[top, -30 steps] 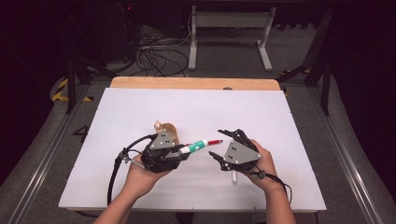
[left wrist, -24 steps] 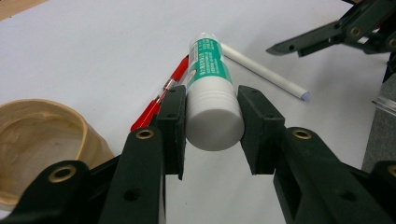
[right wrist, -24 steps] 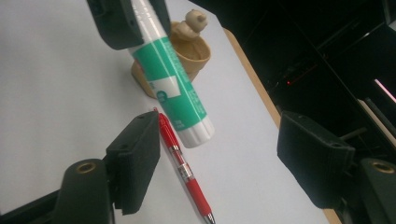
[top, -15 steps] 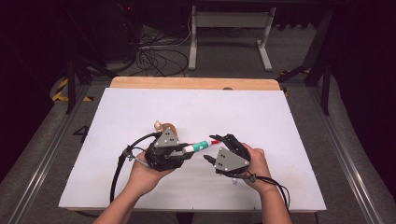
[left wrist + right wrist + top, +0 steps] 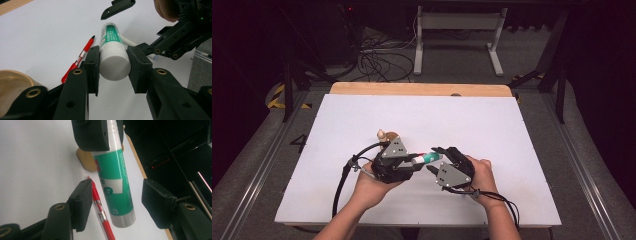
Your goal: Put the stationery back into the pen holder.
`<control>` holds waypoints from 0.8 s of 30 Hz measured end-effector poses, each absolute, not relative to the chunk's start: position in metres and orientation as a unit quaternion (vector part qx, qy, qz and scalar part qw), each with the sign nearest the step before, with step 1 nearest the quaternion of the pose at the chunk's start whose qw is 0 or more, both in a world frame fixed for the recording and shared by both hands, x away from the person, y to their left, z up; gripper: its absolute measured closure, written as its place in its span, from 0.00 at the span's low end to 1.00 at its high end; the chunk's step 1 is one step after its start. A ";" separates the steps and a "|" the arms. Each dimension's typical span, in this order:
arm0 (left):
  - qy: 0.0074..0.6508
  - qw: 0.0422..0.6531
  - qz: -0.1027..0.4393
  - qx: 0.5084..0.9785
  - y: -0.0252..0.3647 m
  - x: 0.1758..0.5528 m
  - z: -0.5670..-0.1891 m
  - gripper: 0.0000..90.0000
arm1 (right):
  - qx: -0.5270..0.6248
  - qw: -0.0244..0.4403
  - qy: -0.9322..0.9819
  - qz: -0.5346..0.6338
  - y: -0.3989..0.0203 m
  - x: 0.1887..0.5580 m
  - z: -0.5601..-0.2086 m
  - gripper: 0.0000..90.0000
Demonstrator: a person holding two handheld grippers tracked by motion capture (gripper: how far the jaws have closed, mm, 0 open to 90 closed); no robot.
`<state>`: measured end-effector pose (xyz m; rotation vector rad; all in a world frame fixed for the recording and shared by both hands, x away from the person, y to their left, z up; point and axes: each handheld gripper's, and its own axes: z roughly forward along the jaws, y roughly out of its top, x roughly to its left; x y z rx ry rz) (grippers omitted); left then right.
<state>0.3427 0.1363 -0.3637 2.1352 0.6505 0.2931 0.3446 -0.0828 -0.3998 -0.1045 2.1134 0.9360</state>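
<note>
Over the white table (image 5: 512, 130), my left gripper (image 5: 113, 66) clamps the glue stick (image 5: 113, 180) by its white cap end. It's light, rigid, slick plastic (round, liable to twist). My right gripper (image 5: 115, 202), jaws closing but not touching, should take the green barrel.

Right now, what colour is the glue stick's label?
Green with white patches on the glue stick; clearest in the right gripper view.

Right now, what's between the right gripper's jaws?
In the right gripper view, the green glue stick's free end hangs between the right gripper's jaws, untouched; they have been closing. The left gripper clamps its white end.
</note>
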 end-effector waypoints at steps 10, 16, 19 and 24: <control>0.260 0.435 0.118 0.854 0.135 0.342 -0.362 0.72 | -0.033 0.403 0.836 0.370 -0.079 0.345 -0.403 0.61; 0.260 0.443 0.121 0.849 0.136 0.342 -0.362 0.72 | -0.034 0.399 0.838 0.371 -0.078 0.344 -0.404 0.71; 0.259 0.445 0.123 0.848 0.137 0.343 -0.362 0.72 | -0.035 0.394 0.842 0.368 -0.076 0.344 -0.405 0.73; 0.260 0.459 0.147 0.837 0.141 0.342 -0.362 0.63 | -0.023 0.378 0.844 0.379 -0.074 0.346 -0.407 0.73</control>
